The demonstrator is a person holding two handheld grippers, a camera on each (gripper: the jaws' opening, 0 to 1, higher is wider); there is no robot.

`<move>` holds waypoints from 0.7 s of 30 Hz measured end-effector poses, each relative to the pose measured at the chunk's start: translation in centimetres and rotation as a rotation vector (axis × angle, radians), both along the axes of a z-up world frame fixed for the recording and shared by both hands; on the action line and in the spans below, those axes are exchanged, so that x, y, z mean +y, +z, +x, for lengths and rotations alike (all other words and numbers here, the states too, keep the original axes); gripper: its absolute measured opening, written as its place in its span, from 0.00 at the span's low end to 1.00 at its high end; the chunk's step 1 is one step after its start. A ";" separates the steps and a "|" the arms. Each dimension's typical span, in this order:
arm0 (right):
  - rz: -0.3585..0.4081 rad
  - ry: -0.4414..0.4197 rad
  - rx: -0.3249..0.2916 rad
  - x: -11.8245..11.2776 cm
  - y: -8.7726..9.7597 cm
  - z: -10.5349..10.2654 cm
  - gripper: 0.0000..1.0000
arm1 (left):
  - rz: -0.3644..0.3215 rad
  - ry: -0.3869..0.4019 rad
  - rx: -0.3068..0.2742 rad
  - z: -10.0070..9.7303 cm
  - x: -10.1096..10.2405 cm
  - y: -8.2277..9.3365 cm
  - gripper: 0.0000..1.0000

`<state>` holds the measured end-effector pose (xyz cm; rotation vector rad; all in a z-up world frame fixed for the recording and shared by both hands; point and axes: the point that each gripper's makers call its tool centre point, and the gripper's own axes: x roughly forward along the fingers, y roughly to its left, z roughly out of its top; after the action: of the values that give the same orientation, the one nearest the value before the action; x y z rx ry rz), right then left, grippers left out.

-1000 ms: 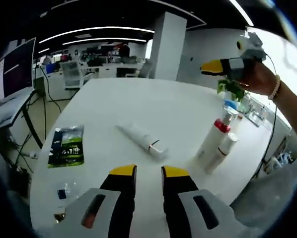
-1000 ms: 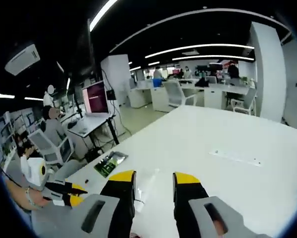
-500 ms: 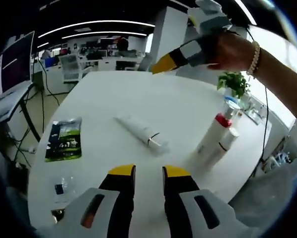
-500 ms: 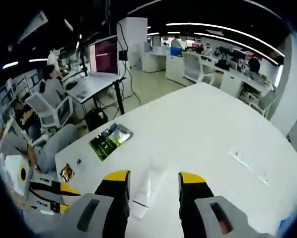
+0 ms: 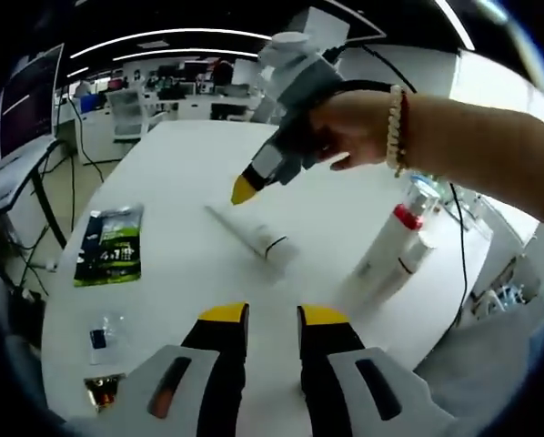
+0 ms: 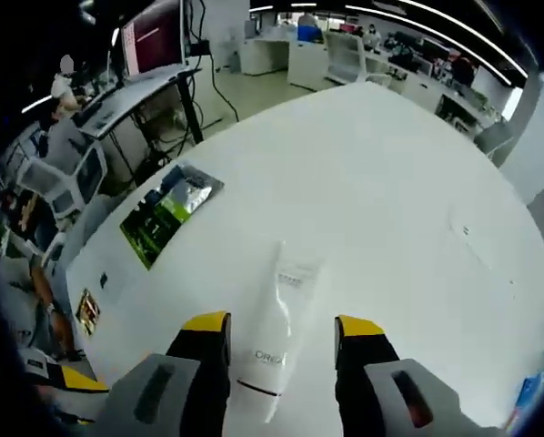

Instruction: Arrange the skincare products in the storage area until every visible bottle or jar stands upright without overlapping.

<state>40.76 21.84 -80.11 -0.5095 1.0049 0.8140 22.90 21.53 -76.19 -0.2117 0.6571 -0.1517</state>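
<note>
- Table (image 5: 172,164), white and round-edged, carries the skincare products; an office with desks lies beyond its far edge.
- White tube (image 6: 272,341) lies flat near the table's middle, its cap end towards the near edge in the right gripper view.
- Right gripper (image 6: 281,328): jaws apart, one yellow-tipped jaw on each side of the tube, not touching it; in the left gripper view it points down just above the tube (image 5: 252,238), held by a hand (image 5: 363,127).
- Left gripper (image 5: 273,315): jaws slightly apart, nothing between them, above the near edge.
- Two white bottles (image 5: 390,255) with red bands stand close together near the right edge.
- Green packet (image 5: 110,246) lies flat by the left edge.
</note>
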 end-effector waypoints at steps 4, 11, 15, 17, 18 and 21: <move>-0.053 -0.005 -0.012 0.0 -1.6 -0.1 0.47 | -0.015 -0.003 0.013 -0.1 -0.2 -0.2 0.17; -0.139 -0.032 -0.004 -0.8 -4.5 -0.1 0.47 | -0.027 -0.015 0.033 -0.3 -0.4 -0.6 0.16; -0.083 -0.068 0.018 -0.1 -4.5 0.0 0.43 | -0.035 -0.019 0.040 -0.4 -0.5 -0.6 0.16; -0.074 -0.086 0.036 0.0 -4.6 0.0 0.41 | -0.046 -0.019 0.039 -0.4 -0.5 -0.6 0.16; -0.063 -0.089 0.061 0.2 -4.7 -0.4 0.40 | -0.051 -0.021 0.043 -0.4 -0.6 -0.7 0.16; -0.072 -0.081 0.047 0.1 -4.7 0.1 0.40 | -0.069 -0.025 0.048 -0.4 -0.9 -0.7 0.16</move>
<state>40.83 21.94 -84.85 -0.5095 1.0941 0.7222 22.47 20.67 -76.92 -0.2742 0.7032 -0.1937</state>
